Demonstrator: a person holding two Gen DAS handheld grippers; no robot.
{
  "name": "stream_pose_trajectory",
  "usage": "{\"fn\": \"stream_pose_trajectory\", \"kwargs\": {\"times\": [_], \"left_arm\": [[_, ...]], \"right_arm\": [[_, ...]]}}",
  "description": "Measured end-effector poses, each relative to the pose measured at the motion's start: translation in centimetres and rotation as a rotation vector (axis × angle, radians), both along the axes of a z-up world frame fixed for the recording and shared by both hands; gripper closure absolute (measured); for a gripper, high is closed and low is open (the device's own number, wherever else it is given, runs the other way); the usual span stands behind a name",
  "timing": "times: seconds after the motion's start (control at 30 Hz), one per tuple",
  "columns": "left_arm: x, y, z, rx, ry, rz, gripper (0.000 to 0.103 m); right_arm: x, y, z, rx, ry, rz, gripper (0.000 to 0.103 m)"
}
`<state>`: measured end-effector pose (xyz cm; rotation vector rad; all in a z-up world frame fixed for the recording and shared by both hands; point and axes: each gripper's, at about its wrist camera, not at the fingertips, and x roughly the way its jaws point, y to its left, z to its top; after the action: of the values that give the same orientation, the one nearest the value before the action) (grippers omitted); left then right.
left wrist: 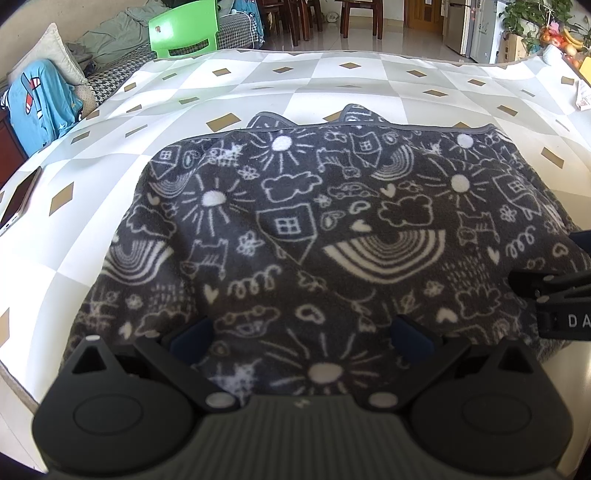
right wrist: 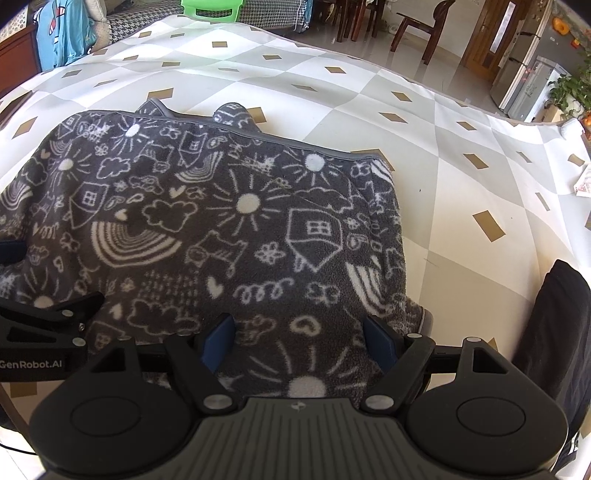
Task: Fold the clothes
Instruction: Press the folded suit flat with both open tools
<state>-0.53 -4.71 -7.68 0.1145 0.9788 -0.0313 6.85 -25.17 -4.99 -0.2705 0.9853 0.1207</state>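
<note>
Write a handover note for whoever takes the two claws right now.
Left claw: open, over the near edge of the grey doodle-print fleece garment, nothing gripped.
Right claw: open too, over the same near edge further right, nothing gripped.
The garment lies bunched on the checked table cover, with at least one fold already in it; its trimmed edge faces away.
Left to do: grip the near edge with both claws, fold again, flatten.

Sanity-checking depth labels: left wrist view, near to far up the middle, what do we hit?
Left gripper, open over the cloth → grey doodle-print fleece garment → bare checkered table cover → green chair past the far edge → dark wooden dining chairs.
</note>
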Motion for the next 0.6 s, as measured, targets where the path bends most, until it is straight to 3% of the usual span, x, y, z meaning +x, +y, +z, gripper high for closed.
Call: {"fn": "stream_pose_trajectory", "kwargs": {"times": [0.6], "left_arm": [[1.4, -0.5, -0.1, -0.011, 0.003, 0.012, 0.000]], "right_arm": [[0.1, 0.4, 0.0, 0.028, -0.001, -0.105, 0.022]]}}
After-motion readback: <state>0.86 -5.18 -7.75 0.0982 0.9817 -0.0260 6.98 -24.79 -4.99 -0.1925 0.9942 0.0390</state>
